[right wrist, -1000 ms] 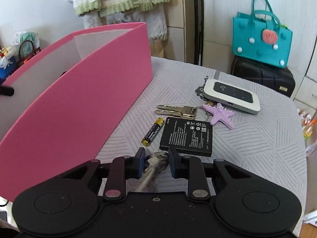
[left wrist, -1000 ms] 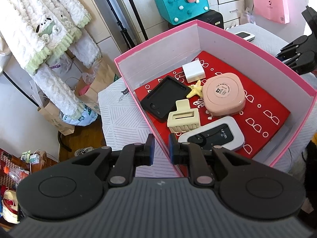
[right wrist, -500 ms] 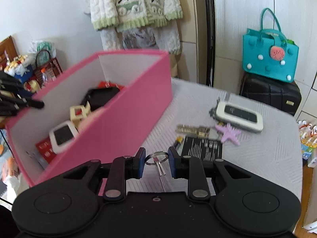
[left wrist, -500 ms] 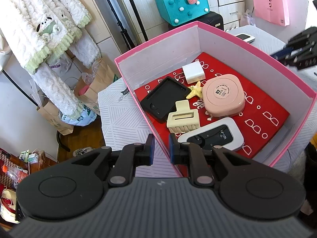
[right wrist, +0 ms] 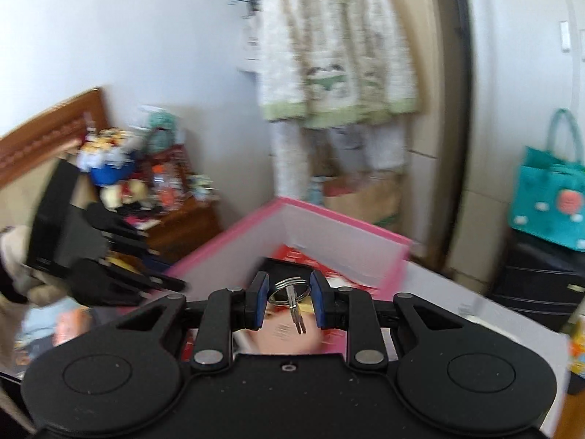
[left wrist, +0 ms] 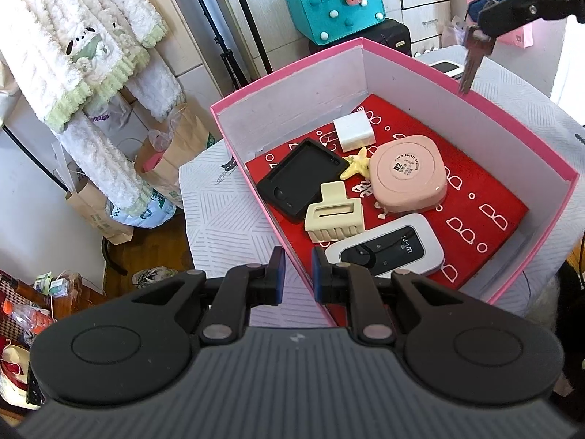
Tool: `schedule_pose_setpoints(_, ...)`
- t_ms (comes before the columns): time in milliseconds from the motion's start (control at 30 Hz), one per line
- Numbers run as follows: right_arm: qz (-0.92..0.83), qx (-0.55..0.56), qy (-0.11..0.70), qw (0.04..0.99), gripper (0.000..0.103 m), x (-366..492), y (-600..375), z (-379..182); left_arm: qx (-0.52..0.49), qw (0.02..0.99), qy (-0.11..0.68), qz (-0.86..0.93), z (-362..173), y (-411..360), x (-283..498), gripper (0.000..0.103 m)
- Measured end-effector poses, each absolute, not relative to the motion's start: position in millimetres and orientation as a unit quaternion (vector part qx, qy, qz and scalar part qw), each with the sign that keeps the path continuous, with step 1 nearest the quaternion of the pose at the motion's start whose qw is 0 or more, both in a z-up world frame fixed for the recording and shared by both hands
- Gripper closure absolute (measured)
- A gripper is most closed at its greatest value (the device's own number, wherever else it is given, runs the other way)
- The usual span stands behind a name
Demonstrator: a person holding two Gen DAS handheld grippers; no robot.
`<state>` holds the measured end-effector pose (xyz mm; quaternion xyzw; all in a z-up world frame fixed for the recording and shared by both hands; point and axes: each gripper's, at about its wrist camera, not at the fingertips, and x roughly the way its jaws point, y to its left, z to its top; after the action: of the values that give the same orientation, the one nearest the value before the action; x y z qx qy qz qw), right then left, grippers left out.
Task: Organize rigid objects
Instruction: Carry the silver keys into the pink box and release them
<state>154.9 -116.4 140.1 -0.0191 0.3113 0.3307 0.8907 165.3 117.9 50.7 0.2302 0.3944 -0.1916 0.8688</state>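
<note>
A pink box (left wrist: 512,124) with a red lining stands on the table. In it lie a white charger (left wrist: 353,133), a black case (left wrist: 301,177), a yellow starfish (left wrist: 356,162), a pink round case (left wrist: 409,175), a cream hair claw (left wrist: 334,216) and a white wifi router (left wrist: 384,250). My left gripper (left wrist: 297,274) is shut on the box's near wall. At the top right, my right gripper (left wrist: 480,18) hangs above the far rim, shut on a key ring; its keys (left wrist: 471,62) dangle. In the blurred right wrist view the key ring (right wrist: 289,288) sits between the pads of the right gripper (right wrist: 287,301), over the box (right wrist: 329,219).
The table has a white patterned cloth (left wrist: 219,226). A second white router (left wrist: 448,67) lies on it behind the box. A teal bag (left wrist: 334,3) sits on a black case beyond. Fluffy clothes (left wrist: 91,47) hang at the left, with paper bags (left wrist: 175,146) on the floor below.
My right gripper has lifted the key ring off the table and swung it up over the pink box. The left gripper has kept its place on the box wall.
</note>
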Motion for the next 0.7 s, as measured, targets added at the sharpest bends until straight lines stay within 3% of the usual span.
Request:
schedule_pose_setpoints(433, 0.367, -0.039, 0.407, 0.836, 0.073, 165.7, -70.0, 65.2, 0.226, 0.870, 0.394, -0.192, 51.3, 119.1, 166.0, 0.089)
schedule_pose_setpoints(567, 0.356, -0.008, 0.380, 0.854, 0.060, 159.2, -97.4, 83.3, 0.224, 0.870, 0.395, -0.192, 51.2, 119.7, 166.2, 0.089)
schedule_pose_setpoints(700, 0.317, 0.015, 0.354, 0.880, 0.055, 155.5, -132.4, 99.4, 0.220, 0.871, 0.395, -0.192, 51.0, 118.9, 165.8, 0.089)
